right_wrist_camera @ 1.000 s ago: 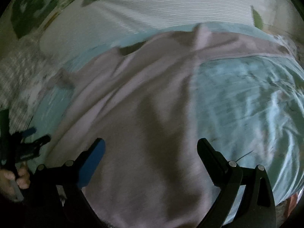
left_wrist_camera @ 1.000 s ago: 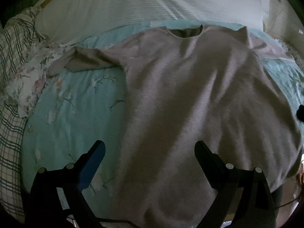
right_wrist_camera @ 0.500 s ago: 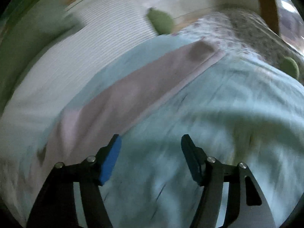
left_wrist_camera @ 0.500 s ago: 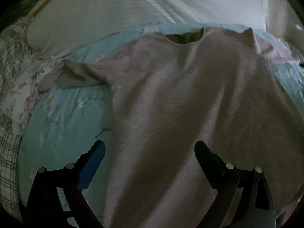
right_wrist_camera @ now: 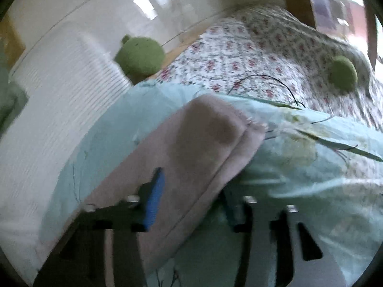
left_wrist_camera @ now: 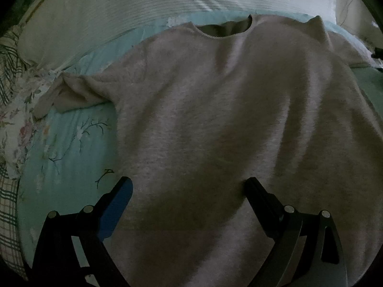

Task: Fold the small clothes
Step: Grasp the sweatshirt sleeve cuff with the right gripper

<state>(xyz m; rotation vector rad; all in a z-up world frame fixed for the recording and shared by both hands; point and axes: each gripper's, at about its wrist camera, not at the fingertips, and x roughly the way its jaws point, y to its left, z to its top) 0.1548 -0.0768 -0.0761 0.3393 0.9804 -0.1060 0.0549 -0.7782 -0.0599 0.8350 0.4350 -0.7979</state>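
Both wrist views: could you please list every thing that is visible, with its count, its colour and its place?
Sweater: one, pinkish grey, spread flat on the bed, neckline away from the camera.
Right sleeve: one, same grey, stretched out on the sheet.
Sheet: one, light blue with flower print, under the sweater.
Striped bedding: one, white, beyond the neckline.
Floral quilt: one, white with small red flowers, beyond the sleeve.
Green plush pieces: two, by the quilt.
Left gripper: one, black with blue pad, open over the hem.
Right gripper: one, open astride the sleeve.
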